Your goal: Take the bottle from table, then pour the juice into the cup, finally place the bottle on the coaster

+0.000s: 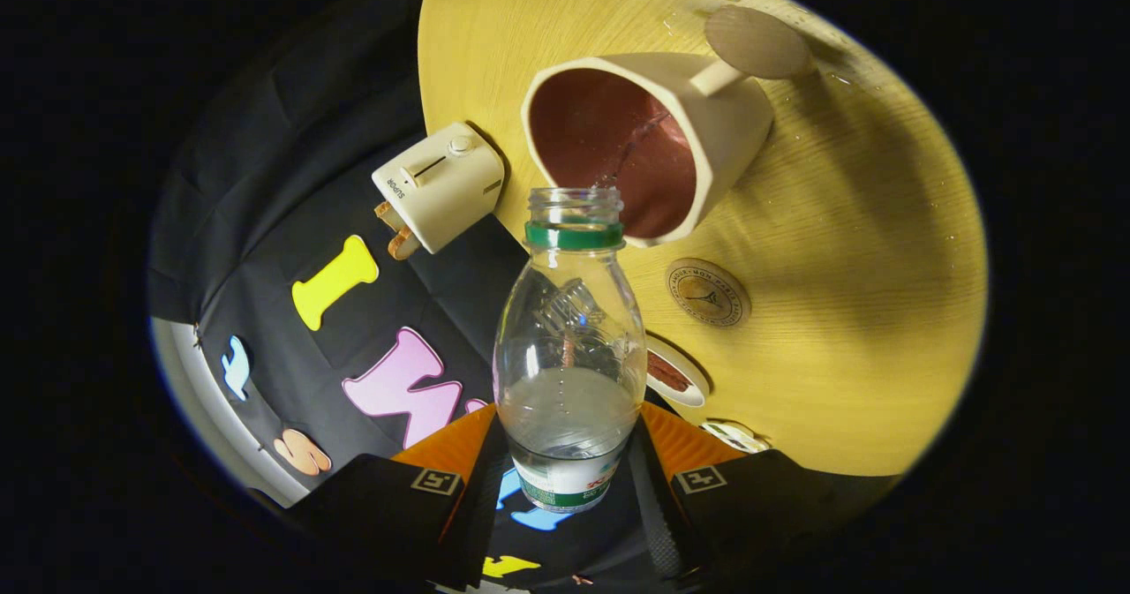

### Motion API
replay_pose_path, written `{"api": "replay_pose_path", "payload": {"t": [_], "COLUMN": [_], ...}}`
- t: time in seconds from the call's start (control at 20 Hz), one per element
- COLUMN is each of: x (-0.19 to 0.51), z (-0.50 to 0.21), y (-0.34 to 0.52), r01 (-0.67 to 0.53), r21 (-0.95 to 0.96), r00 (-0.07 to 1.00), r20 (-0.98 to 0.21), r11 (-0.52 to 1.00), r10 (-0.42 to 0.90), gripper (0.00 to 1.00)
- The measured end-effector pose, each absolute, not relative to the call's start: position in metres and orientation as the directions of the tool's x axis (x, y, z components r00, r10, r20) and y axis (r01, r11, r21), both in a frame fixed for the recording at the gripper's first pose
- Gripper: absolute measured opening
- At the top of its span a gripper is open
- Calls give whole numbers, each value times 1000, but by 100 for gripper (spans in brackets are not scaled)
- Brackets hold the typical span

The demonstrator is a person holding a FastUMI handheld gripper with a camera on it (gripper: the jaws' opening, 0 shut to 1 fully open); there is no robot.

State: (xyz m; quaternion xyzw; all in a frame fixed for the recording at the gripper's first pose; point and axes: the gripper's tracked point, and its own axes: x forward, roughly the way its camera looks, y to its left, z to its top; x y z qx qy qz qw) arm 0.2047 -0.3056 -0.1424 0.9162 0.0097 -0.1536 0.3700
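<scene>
- Bottle point(569, 356) is held between the two fingers of our gripper point(565, 470); both fingers press on its lower part, one on each side, so the jaws are pinching it.
- We hold it tilted toward the cup point(649, 139), with the open mouth just beside the cup's rim, and a thin stream seems to go from the mouth into the cup.
- We judge the pouring is in progress; some clear liquid is left in the bottle.
- The cup stands on the yellow table point(847, 250), and the round coaster point(708, 292) lies near it, between the cup and our fingers.
- First risk: the mouth is very near the rim, so a small drift sideways can send the stream onto the table. Drops already lie on the wood near the cup's handle point(750, 47).
- Second risk: the bottle is smooth and wet-looking, and it may slide in the grip if we tilt more.
- A small toaster point(439, 186) stands at the table's edge, near enough to be splashed.
</scene>
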Motion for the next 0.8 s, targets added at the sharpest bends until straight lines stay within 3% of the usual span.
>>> {"api": "replay_pose_path", "payload": {"t": [0.8], "x": [209], "z": [-121], "y": [-325], "r01": [43], "r21": [548], "r00": [948], "r20": [-285], "r11": [-835], "r10": [-138], "gripper": [73]}}
